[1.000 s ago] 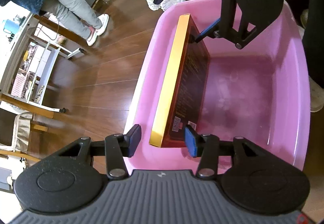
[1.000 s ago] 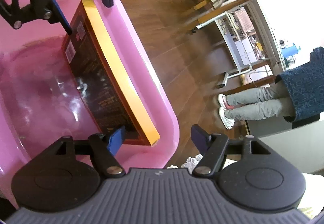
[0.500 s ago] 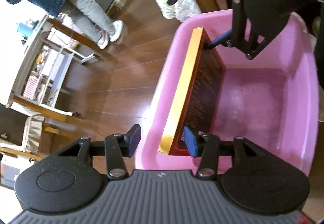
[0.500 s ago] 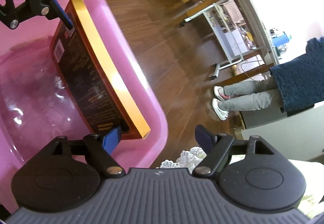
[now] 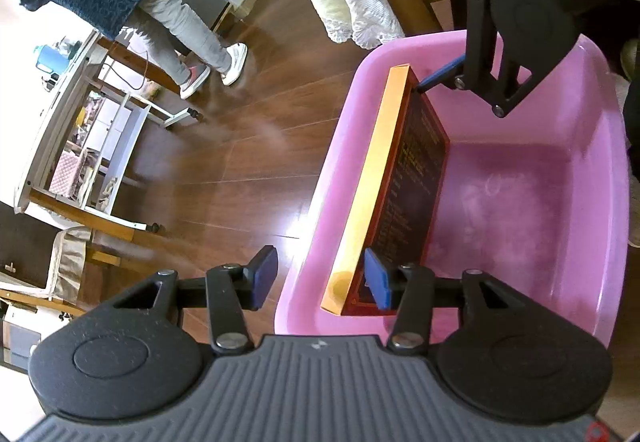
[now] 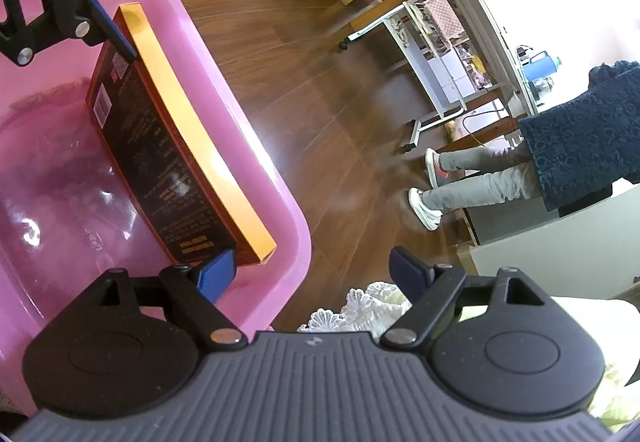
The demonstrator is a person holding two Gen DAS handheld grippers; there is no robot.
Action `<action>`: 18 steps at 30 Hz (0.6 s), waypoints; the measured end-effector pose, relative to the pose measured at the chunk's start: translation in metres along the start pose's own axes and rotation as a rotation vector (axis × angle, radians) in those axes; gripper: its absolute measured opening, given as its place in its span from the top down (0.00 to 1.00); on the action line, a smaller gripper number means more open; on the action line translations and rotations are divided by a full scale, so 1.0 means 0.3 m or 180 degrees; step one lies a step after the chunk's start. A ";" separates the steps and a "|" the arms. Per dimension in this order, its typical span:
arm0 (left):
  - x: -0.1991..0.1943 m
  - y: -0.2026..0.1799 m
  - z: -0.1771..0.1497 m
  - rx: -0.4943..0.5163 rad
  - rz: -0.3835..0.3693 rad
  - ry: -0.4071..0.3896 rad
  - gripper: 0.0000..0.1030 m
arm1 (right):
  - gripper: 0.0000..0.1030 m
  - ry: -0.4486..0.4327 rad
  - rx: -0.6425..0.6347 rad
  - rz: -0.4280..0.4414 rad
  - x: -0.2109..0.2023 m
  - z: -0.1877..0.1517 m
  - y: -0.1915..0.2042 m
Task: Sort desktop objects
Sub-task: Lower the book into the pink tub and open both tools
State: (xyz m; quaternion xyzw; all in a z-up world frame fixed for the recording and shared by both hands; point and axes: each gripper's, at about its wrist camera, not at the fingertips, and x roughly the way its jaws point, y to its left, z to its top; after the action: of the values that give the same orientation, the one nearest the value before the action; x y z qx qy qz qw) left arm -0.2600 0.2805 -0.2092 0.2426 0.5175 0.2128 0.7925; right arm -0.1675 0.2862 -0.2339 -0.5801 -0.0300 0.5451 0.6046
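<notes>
Box (image 5: pixel 400 178) is standing on edge inside pink tub (image 5: pixel 560 170), between both tools; left gripper (image 5: pixel 322 278) and right gripper (image 6: pixel 316 274) are gaping apart, straddling its ends. Placement looks nearly complete.

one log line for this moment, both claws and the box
left claw: open, straddling bin wall | right claw: open, same | flat gold-edged dark box: on edge inside pink plastic bin, against wall
</notes>
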 end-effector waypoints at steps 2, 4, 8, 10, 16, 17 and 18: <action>-0.004 -0.002 0.002 0.0000 0.0005 -0.0009 0.47 | 0.22 0.0000 0.0008 -0.0004 -0.009 -0.005 0.000; -0.009 -0.007 0.005 0.0003 0.0004 -0.0021 0.47 | 0.22 0.0002 0.0011 -0.0006 -0.017 -0.009 -0.001; -0.018 -0.019 0.011 0.0026 -0.0010 -0.0044 0.47 | 0.21 0.0008 0.0019 -0.0008 -0.036 -0.022 -0.001; -0.022 -0.028 0.013 0.0042 -0.0015 -0.0052 0.47 | 0.20 0.0018 0.0037 -0.0013 -0.047 -0.028 -0.002; -0.037 -0.045 0.027 0.0050 -0.0023 -0.0095 0.42 | 0.20 0.0031 0.0084 -0.0046 -0.072 -0.046 -0.010; -0.039 -0.047 0.029 0.0053 -0.0026 -0.0098 0.42 | 0.20 0.0031 0.0093 -0.0052 -0.076 -0.049 -0.011; -0.041 -0.049 0.031 0.0057 -0.0028 -0.0101 0.42 | 0.20 0.0031 0.0100 -0.0054 -0.080 -0.051 -0.011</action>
State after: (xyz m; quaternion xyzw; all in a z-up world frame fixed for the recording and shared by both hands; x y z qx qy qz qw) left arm -0.2547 0.2602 -0.2060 0.2507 0.5078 0.2008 0.7994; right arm -0.1648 0.2603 -0.2221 -0.5730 -0.0234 0.5375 0.6183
